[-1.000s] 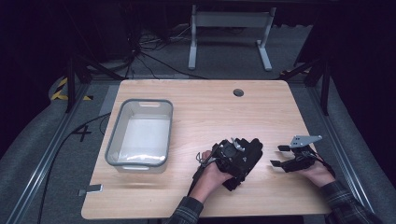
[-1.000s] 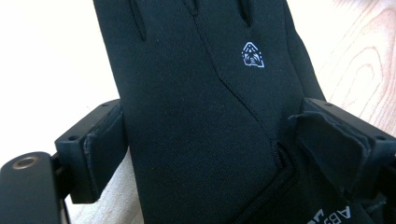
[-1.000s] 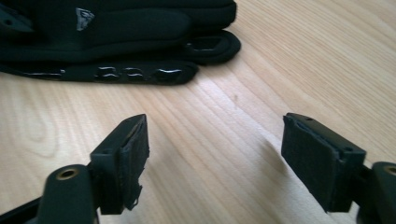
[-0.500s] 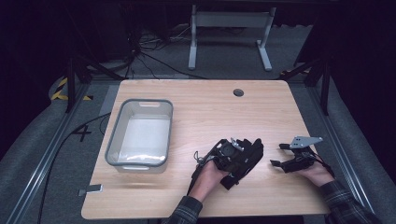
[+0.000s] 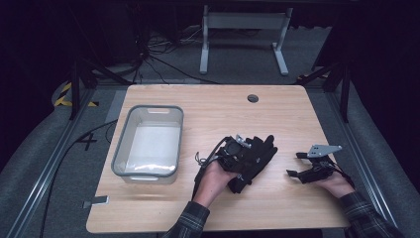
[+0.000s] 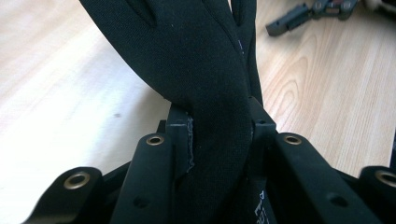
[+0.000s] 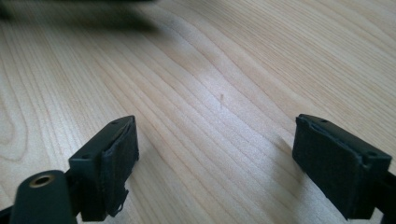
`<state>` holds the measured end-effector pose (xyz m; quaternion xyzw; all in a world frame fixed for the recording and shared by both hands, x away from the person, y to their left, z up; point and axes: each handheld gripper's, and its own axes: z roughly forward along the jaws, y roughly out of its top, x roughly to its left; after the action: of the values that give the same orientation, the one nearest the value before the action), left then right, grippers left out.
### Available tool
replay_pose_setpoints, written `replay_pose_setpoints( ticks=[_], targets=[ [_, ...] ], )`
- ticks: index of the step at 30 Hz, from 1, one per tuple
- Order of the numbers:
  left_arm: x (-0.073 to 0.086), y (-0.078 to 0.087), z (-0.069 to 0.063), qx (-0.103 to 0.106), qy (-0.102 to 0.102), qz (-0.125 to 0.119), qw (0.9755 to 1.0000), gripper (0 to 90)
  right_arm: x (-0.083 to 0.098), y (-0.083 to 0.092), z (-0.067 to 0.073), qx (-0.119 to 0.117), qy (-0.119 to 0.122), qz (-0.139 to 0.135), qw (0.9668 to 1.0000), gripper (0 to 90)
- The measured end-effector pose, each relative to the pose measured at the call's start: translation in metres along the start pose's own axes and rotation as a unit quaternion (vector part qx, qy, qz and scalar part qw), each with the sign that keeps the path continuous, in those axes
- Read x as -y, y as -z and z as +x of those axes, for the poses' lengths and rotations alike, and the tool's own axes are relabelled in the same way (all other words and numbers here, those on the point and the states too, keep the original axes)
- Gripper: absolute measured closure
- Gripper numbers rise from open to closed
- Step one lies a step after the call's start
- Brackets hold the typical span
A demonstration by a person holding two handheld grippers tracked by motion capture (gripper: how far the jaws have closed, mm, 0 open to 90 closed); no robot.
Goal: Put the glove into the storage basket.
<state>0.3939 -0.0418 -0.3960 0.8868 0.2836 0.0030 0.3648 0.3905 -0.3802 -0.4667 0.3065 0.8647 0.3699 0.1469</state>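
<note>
A black glove (image 5: 258,151) lies at the middle front of the wooden table (image 5: 213,109), and my left gripper (image 5: 236,154) is shut on it. In the left gripper view the glove (image 6: 205,70) stands pinched between both jaws of that gripper (image 6: 219,133), its fingers stretching away over the wood. To the right of the glove, my right gripper (image 5: 296,165) rests low over the table and stands open. In the right gripper view its pads (image 7: 114,158) are far apart around bare wood, with the gripper's midpoint (image 7: 215,149) over the table.
A clear plastic bin (image 5: 148,141) with a grey rim stands on the table's left half. A round cable hole (image 5: 253,98) sits near the far edge. The right gripper (image 6: 308,11) also shows at the top of the left gripper view.
The left gripper and the glove in it have shifted slightly away from the person. The right gripper has hardly moved and stays open.
</note>
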Motion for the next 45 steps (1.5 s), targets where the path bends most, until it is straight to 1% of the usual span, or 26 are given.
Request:
replay_pose_setpoints(
  ticks=[2,6,10,12,13,15,16,20,22,26,27,28,29,30,31,32,33,34,36,38,39,41,42,45],
  targets=[
    [-0.003,0.01,0.004,-0.004,0.002,-0.004,1.0,70.4,0.0,0.0,0.0,0.0,0.0,0.0,1.0,15.2],
    [-0.006,0.031,0.013,-0.021,0.007,-0.009,0.9997,70.3,0.0,0.0,0.0,0.001,-0.001,0.0,1.0,15.2],
    [-0.006,0.053,0.025,-0.033,0.02,-0.022,0.999,70.3,0.0,0.0,0.0,0.002,-0.002,0.0,1.0,15.3],
    [-0.003,0.069,0.035,-0.044,0.032,-0.035,0.9979,70.3,0.0,0.0,-0.001,0.003,-0.002,0.0,1.0,15.3],
    [-0.003,0.069,0.035,-0.044,0.032,-0.035,0.9979,70.3,0.0,0.0,-0.001,0.003,-0.002,0.0,1.0,15.3],
    [0.001,0.083,0.043,-0.055,0.04,-0.044,0.9967,70.3,0.0,0.0,-0.001,0.003,-0.002,0.0,1.0,15.2],
    [0.003,0.089,0.047,-0.057,0.043,-0.048,0.9962,70.3,0.0,0.0,-0.001,0.003,-0.002,0.0,1.0,15.2],
    [0.014,0.114,0.064,-0.086,0.062,-0.062,0.9924,70.2,0.0,0.0,-0.001,0.004,-0.003,0.0,1.0,15.3],
    [0.021,0.124,0.072,-0.094,0.074,-0.069,0.9904,70.2,0.0,0.0,-0.001,0.005,-0.004,-0.001,1.0,15.3],
    [0.036,0.142,0.086,-0.113,0.092,-0.081,0.9861,70.1,0.0,0.0,-0.001,0.006,-0.004,-0.001,1.0,15.3],
    [0.036,0.142,0.086,-0.113,0.092,-0.081,0.9861,70.1,0.0,0.0,-0.001,0.006,-0.004,-0.001,1.0,15.3],
    [0.045,0.151,0.094,-0.123,0.103,-0.089,0.983,70.1,0.0,0.0,-0.001,0.007,-0.005,-0.001,1.0,15.3],
    [0.045,0.151,0.094,-0.123,0.103,-0.089,0.983,70.1,0.0,0.0,-0.001,0.007,-0.005,-0.001,1.0,15.3],
    [0.052,0.158,0.101,-0.13,0.108,-0.091,0.9814,70.1,0.0,0.0,-0.001,0.007,-0.006,-0.001,1.0,15.3],
    [0.056,0.162,0.104,-0.135,0.115,-0.092,0.9799,70.1,0.0,0.0,-0.001,0.008,-0.006,-0.001,1.0,15.3],
    [0.06,0.166,0.108,-0.139,0.118,-0.093,0.9788,70.1,0.0,0.0,-0.001,0.008,-0.006,-0.001,1.0,15.3],
    [0.065,0.169,0.112,-0.144,0.125,-0.097,0.9769,70.2,0.0,0.0,-0.001,0.008,-0.007,-0.001,0.9999,15.2],
    [0.069,0.172,0.116,-0.148,0.126,-0.095,0.9764,70.1,0.0,-0.001,-0.001,0.008,-0.007,-0.001,0.9999,15.3],
    [0.077,0.175,0.123,-0.155,0.132,-0.093,0.9746,70.1,0.0,-0.001,-0.001,0.009,-0.007,-0.001,0.9999,15.3],
    [0.083,0.175,0.128,-0.16,0.139,-0.088,0.9732,70.1,0.0,-0.001,-0.001,0.01,-0.008,-0.001,0.9999,15.3],
    [0.087,0.175,0.131,-0.164,0.144,-0.085,0.9721,70.1,0.0,-0.001,-0.001,0.009,-0.008,-0.001,0.9999,15.3],
    [0.094,0.173,0.139,-0.166,0.151,-0.077,0.9714,70.1,0.0,-0.001,-0.001,0.01,-0.009,-0.001,0.9999,15.3],
    [0.098,0.172,0.143,-0.171,0.158,-0.072,0.9698,70.0,0.0,-0.001,-0.001,0.01,-0.009,-0.001,0.9999,15.3],
    [0.105,0.169,0.15,-0.167,0.172,-0.071,0.9683,69.9,0.0,-0.001,-0.001,0.01,-0.009,-0.001,0.9999,15.3]
  ],
)
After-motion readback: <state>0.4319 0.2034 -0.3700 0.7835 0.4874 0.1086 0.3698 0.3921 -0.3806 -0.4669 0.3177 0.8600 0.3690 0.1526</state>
